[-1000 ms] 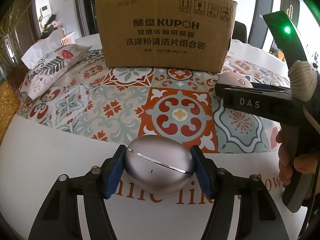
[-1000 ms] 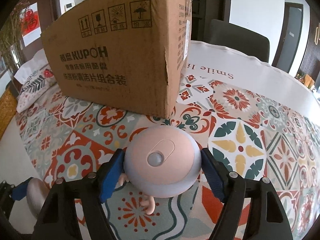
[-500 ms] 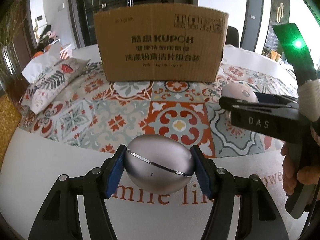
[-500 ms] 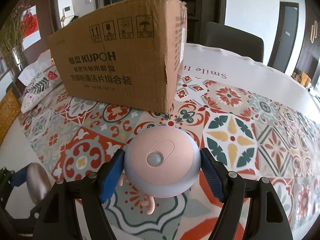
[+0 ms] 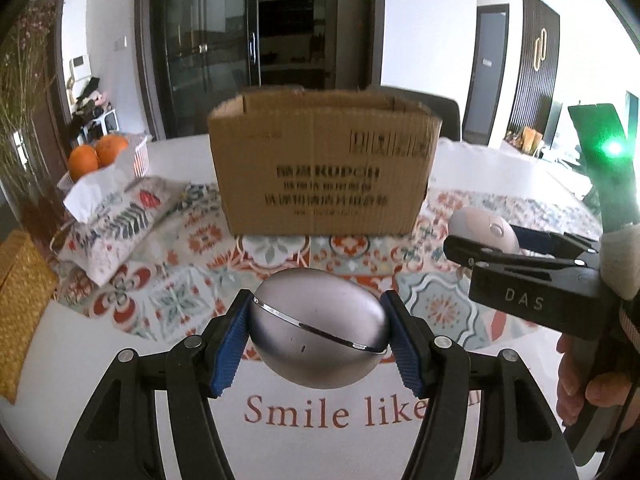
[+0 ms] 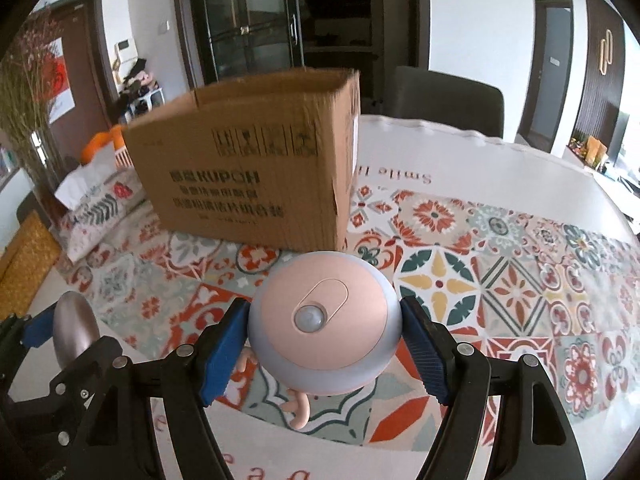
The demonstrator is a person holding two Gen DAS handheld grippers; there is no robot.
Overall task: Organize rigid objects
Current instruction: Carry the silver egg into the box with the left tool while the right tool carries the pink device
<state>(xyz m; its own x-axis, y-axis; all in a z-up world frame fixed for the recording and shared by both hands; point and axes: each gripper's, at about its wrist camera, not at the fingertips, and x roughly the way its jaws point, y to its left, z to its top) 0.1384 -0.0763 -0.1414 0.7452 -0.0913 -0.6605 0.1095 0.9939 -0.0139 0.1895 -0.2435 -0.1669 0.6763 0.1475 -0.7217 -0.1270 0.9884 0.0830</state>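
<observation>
Both pairs of jaws are clenched: the left gripper [image 5: 318, 338] grasps a silver egg-shaped case [image 5: 318, 330], the right gripper [image 6: 324, 344] a pink round gadget [image 6: 324, 328] — both held clear above the table, near the open cardboard box [image 5: 324, 176] — presumably their destination.

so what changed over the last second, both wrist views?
Both grippers rose: the cardboard box now sits lower in each view, its open top showing. The left gripper stays clamped on the silver egg-shaped case, the right gripper on the pink round gadget. Box, tissue pouch and tablecloth haven't moved.
</observation>
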